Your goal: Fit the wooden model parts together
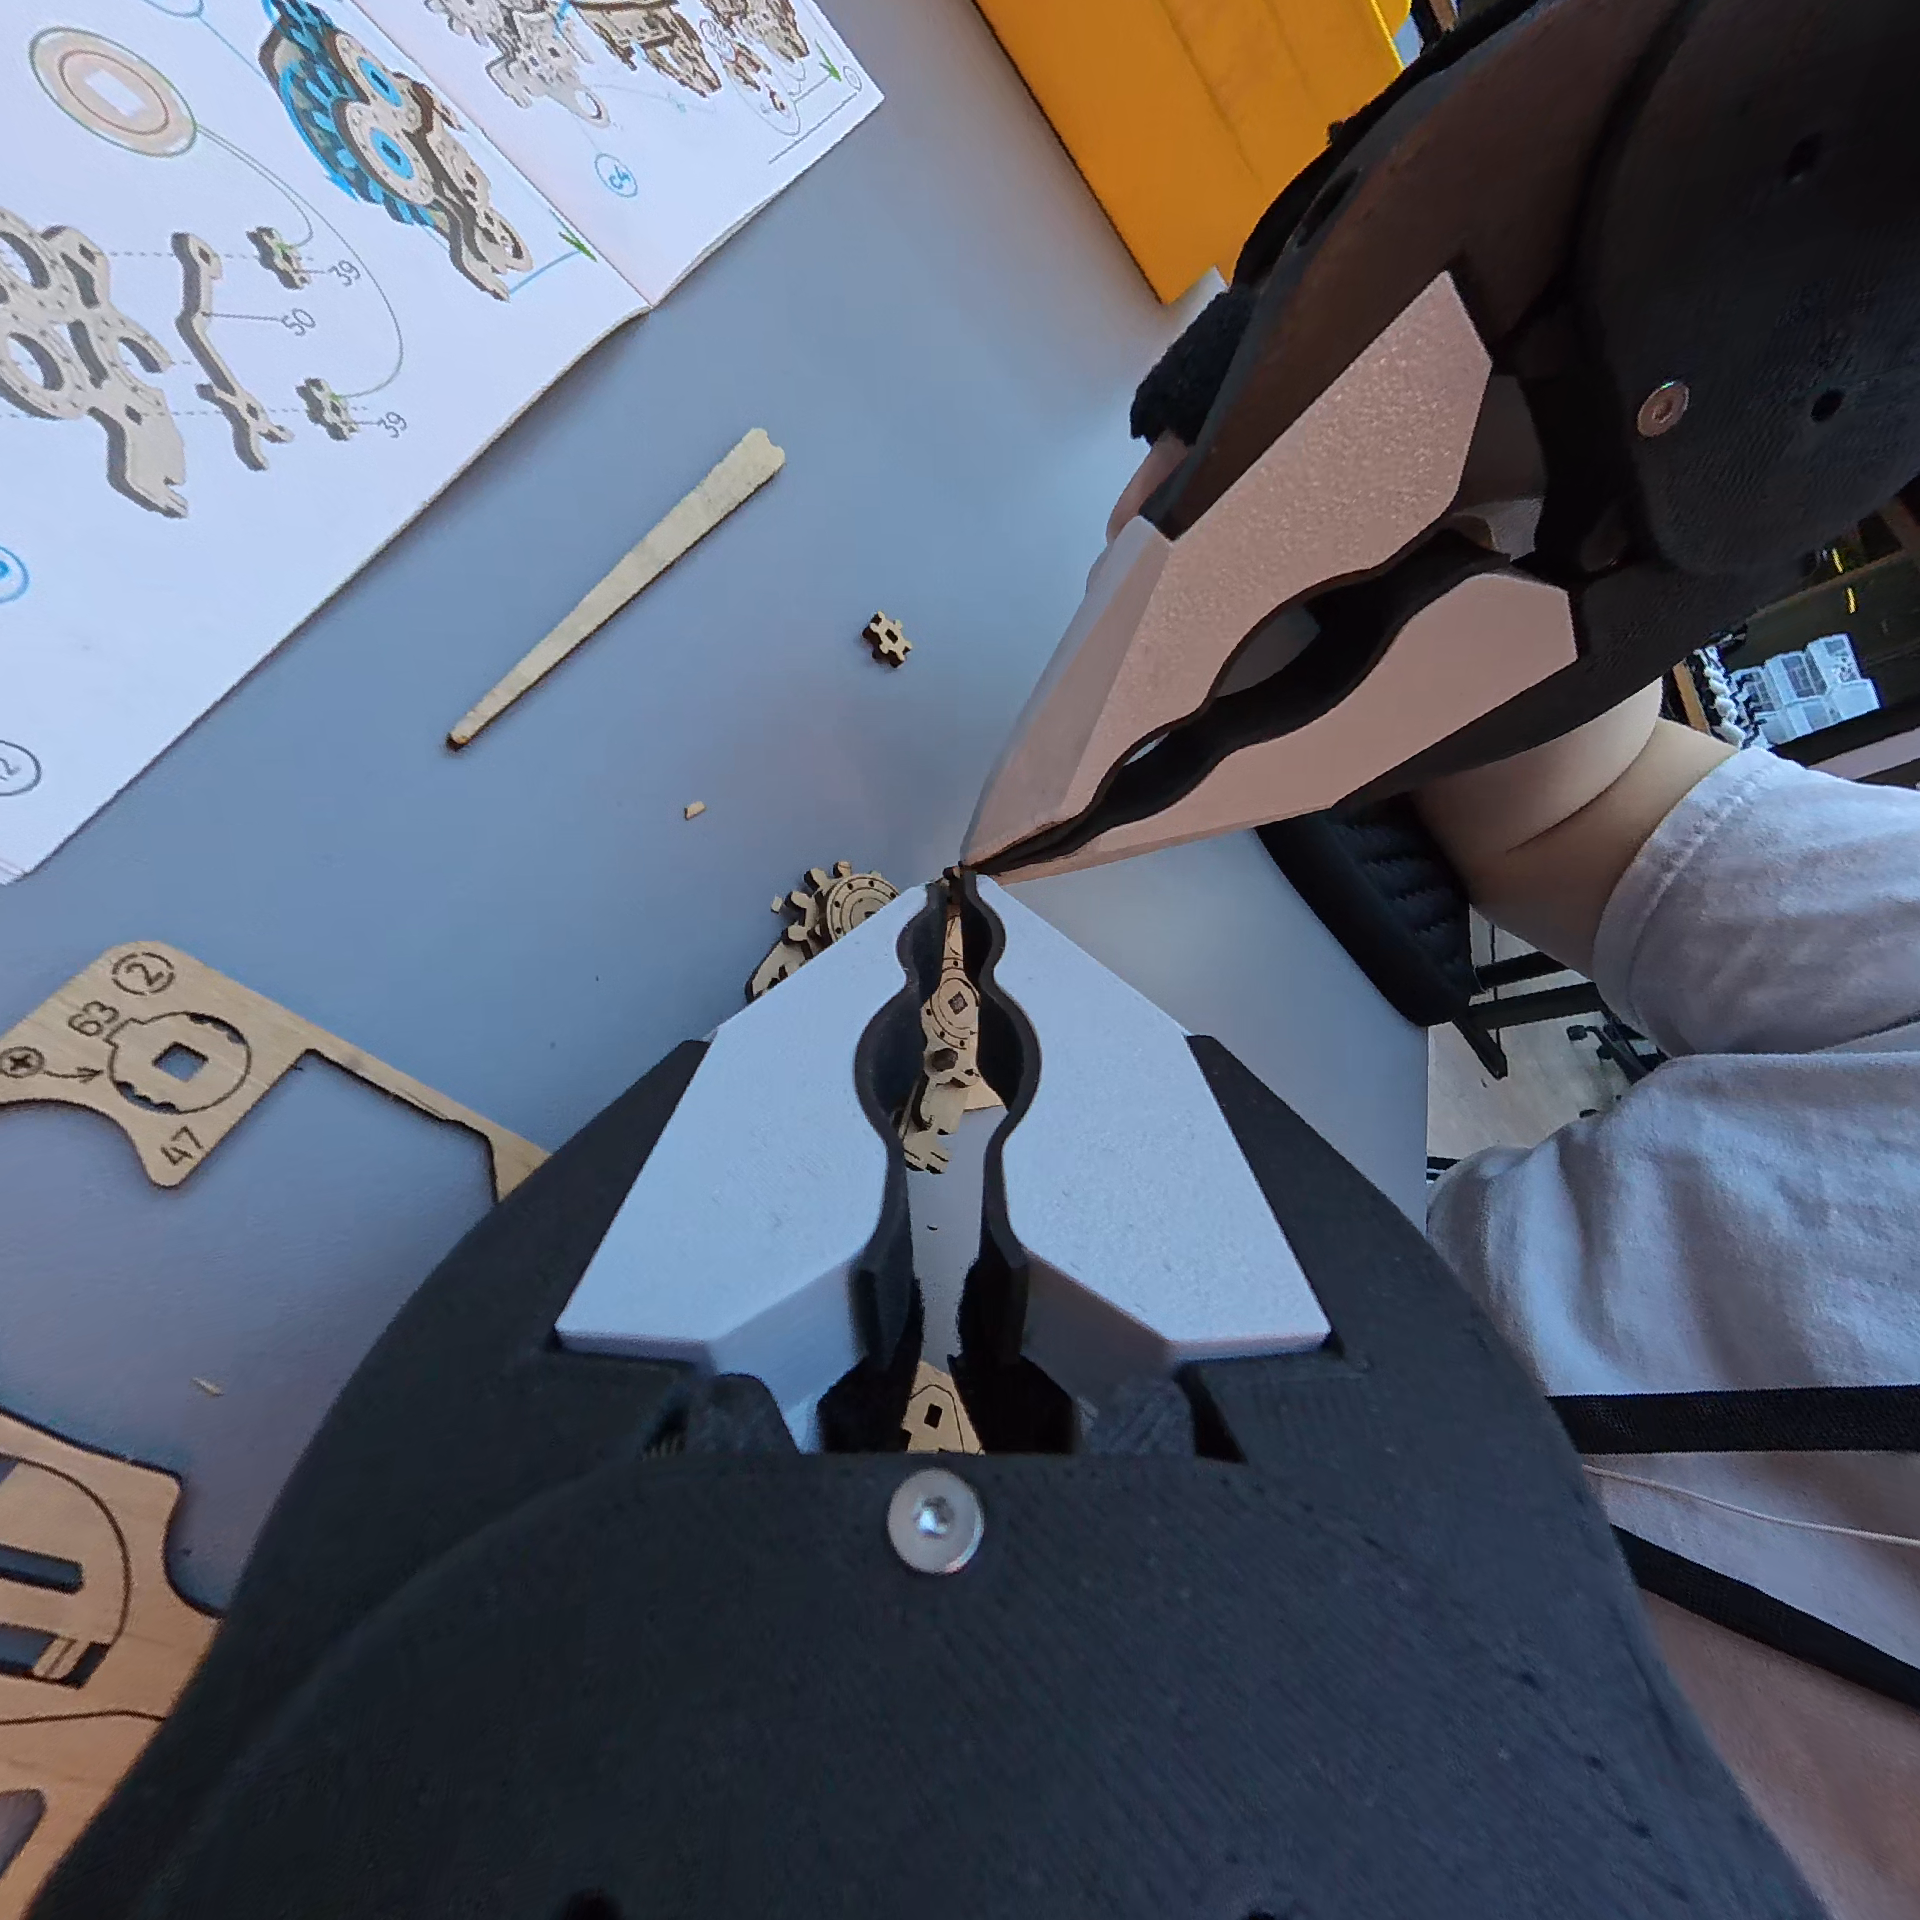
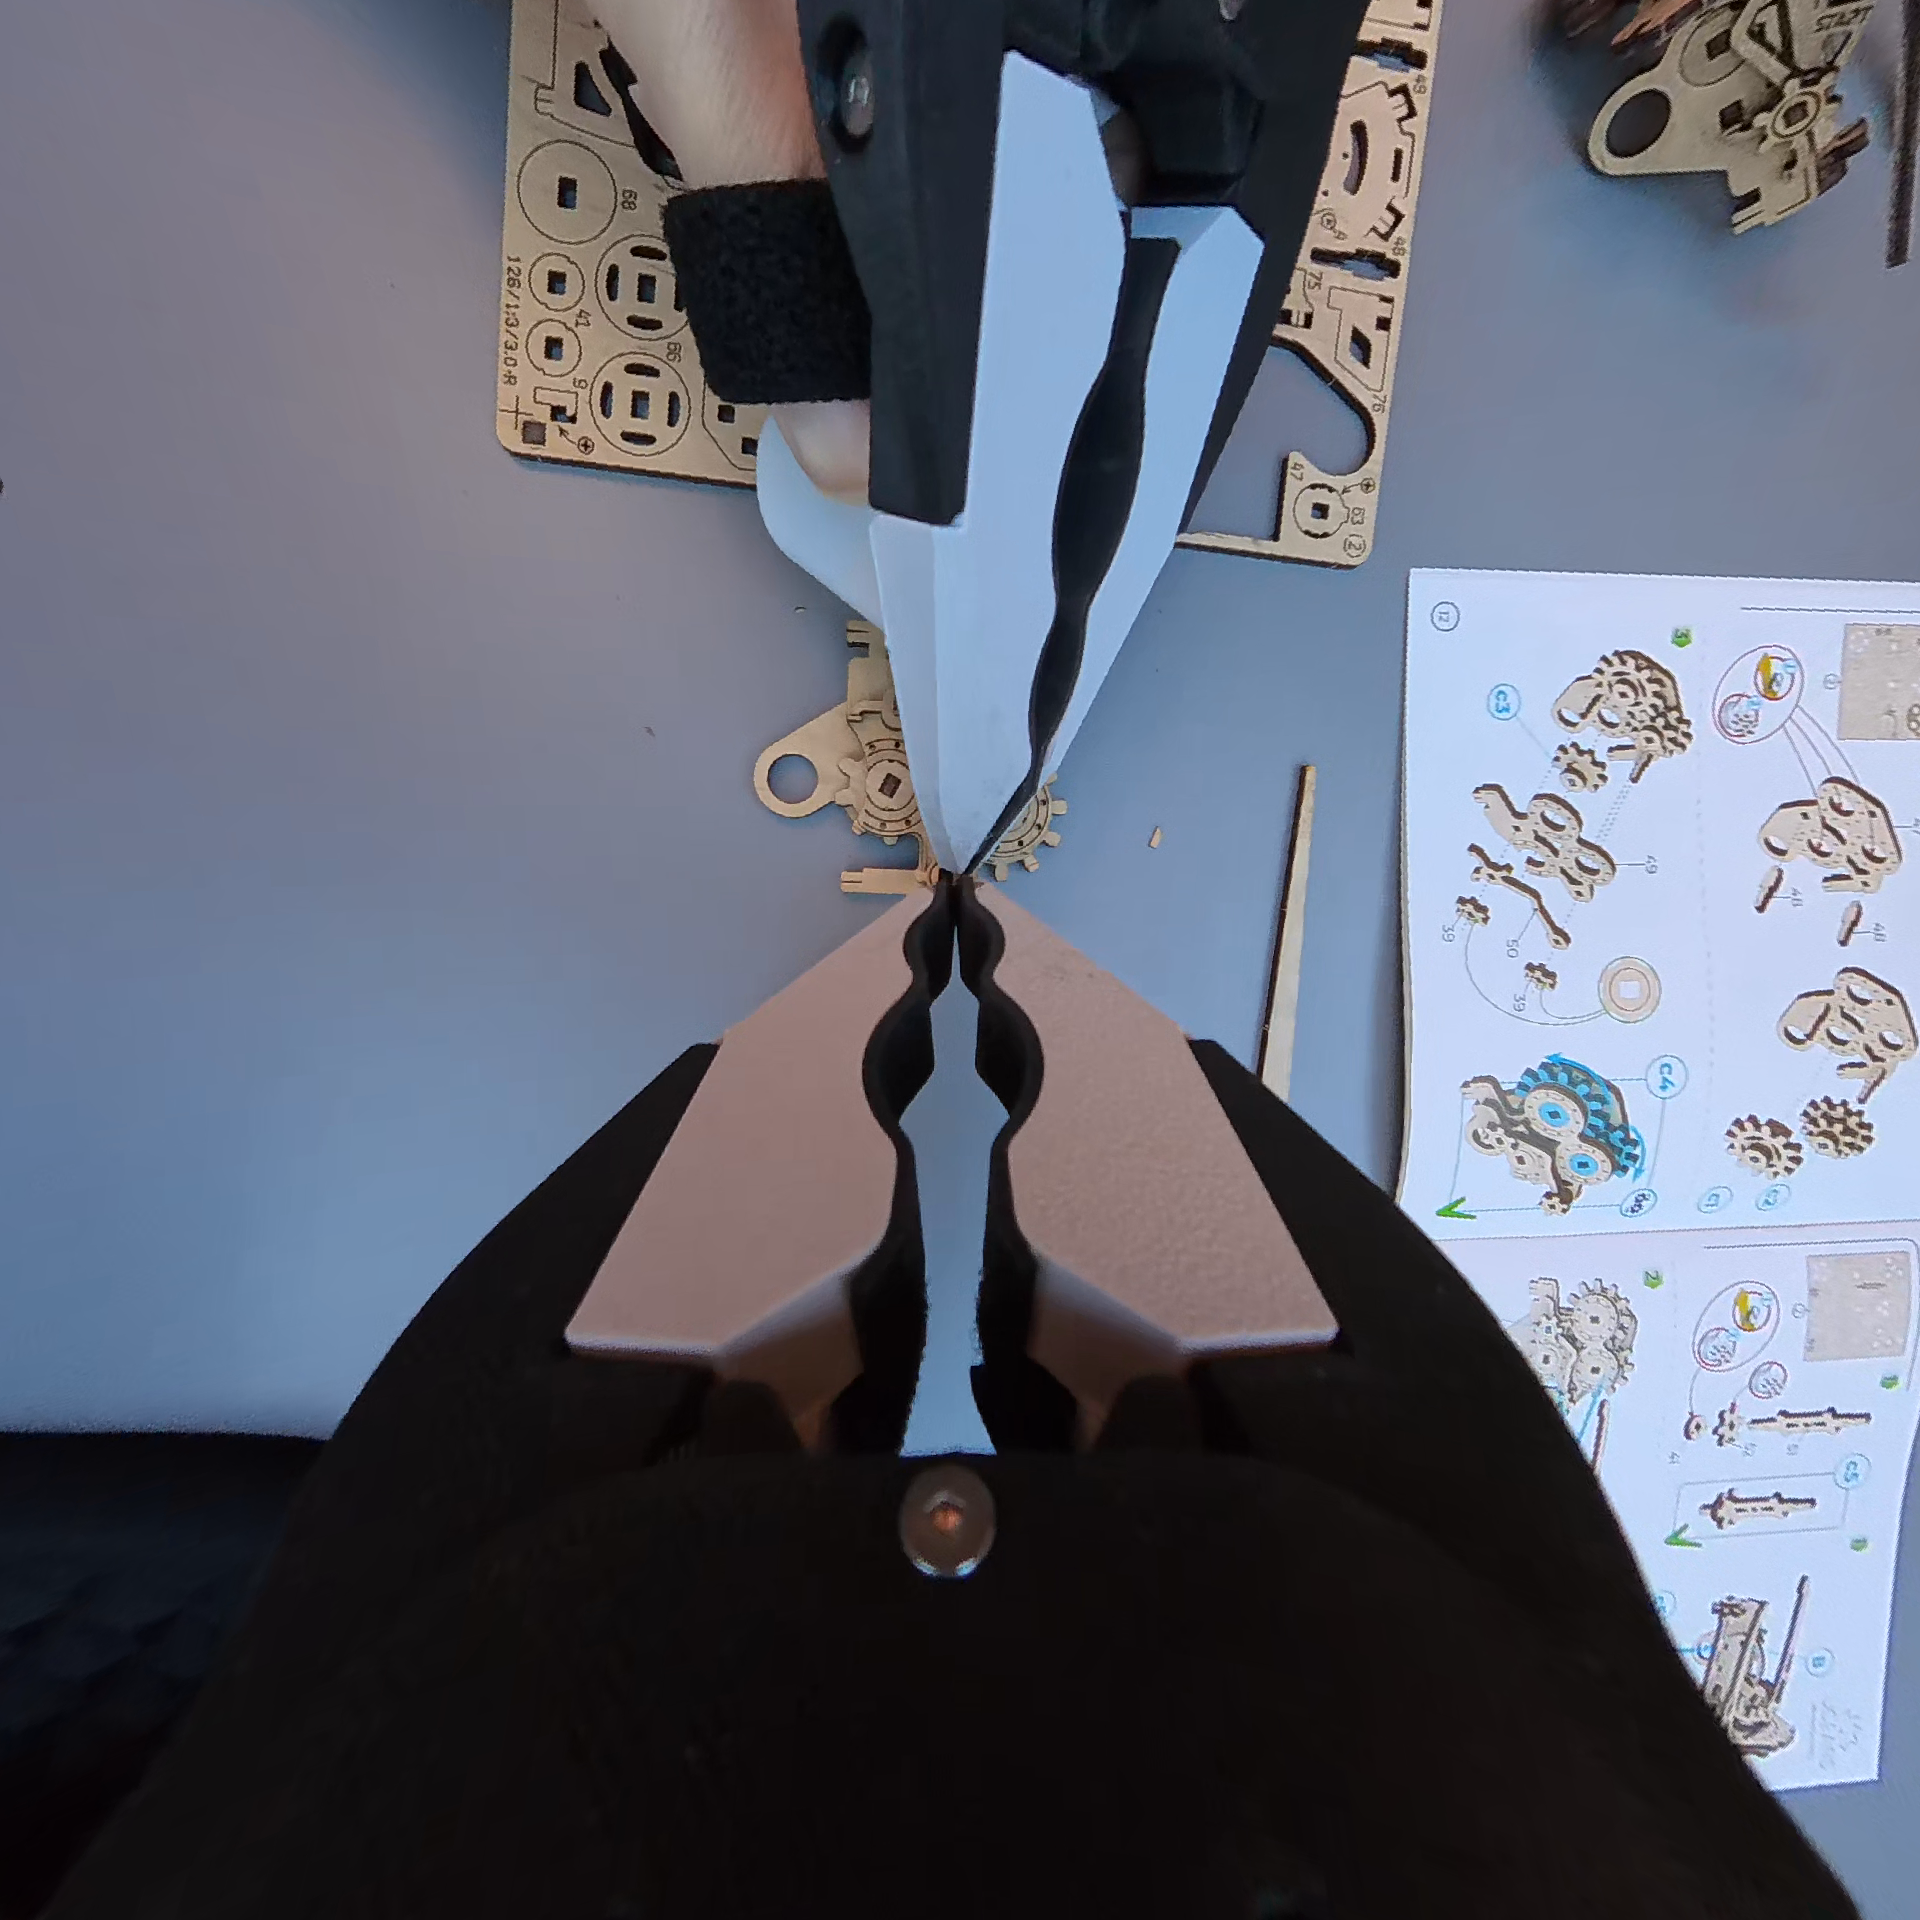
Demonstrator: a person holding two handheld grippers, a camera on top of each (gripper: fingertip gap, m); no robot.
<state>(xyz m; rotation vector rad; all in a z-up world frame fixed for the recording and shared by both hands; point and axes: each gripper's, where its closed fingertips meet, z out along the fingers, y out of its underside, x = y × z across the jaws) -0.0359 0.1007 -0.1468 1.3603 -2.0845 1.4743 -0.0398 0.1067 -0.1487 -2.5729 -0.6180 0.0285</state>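
A flat wooden gear assembly (image 2: 821, 784) lies on the grey table (image 1: 499, 914); it also shows through my left fingers' gap (image 1: 951, 1023). My left gripper (image 1: 954, 891), with grey fingers, is shut at the assembly's edge, and it comes in from the top of the right wrist view (image 2: 961, 862). My right gripper (image 2: 954, 891), with pink fingers, is shut tip to tip against it on a tiny wooden piece. It enters the left wrist view from the upper right (image 1: 971, 862). A notched wooden pin (image 2: 883, 881) sticks out left of the tips.
An open instruction booklet (image 1: 312, 343) (image 2: 1662, 1039), a long wooden stick (image 1: 623, 603) (image 2: 1288, 914), a small loose cog piece (image 1: 888, 639) and a punched part sheet (image 1: 156, 1049) (image 2: 582, 312) lie around. Another built wooden model (image 2: 1745, 114) stands at the far right. A person's sleeve (image 1: 1662, 1091) is at the right. The grippers are tip to tip, or close to it. From the left gripper's tips to the long wooden stick (image 2: 1288, 914) is close to 7 cm. It is also in sight in the left wrist view (image 1: 589, 627).
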